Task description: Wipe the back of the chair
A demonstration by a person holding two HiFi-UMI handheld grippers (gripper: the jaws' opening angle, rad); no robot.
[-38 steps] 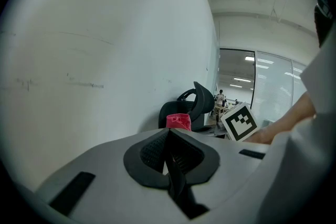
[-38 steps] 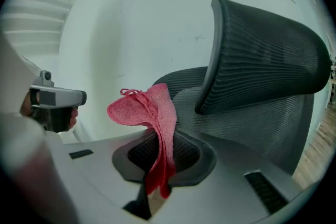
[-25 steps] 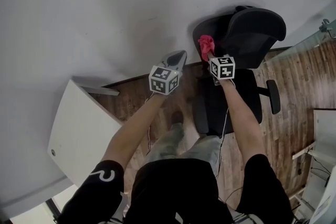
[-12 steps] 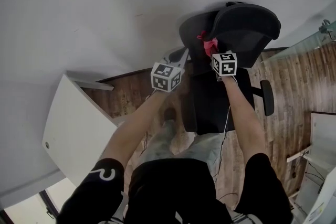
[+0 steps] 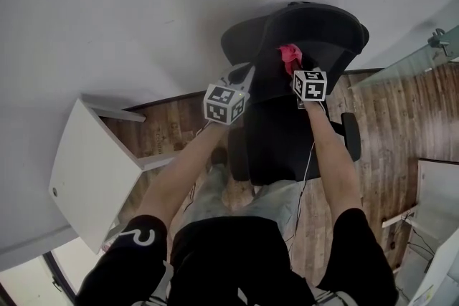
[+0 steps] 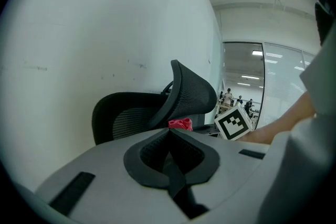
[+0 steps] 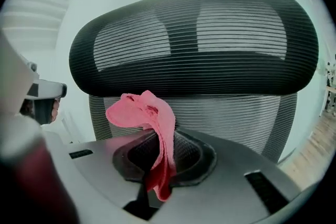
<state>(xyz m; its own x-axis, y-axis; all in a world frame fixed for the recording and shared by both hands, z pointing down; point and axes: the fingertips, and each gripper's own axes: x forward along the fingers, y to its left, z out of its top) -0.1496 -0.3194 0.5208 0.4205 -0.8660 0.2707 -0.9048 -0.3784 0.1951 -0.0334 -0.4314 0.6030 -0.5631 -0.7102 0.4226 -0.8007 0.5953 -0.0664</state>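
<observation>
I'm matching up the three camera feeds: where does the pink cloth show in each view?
Head view: the pink cloth is upper centre-right, against the chair's back.
Left gripper view: it is small, at centre, just beyond the fingers.
Right gripper view: it is centre-left, clamped in the right gripper.
Shared landmark: the black mesh headrest, above the cloth in every view.
</observation>
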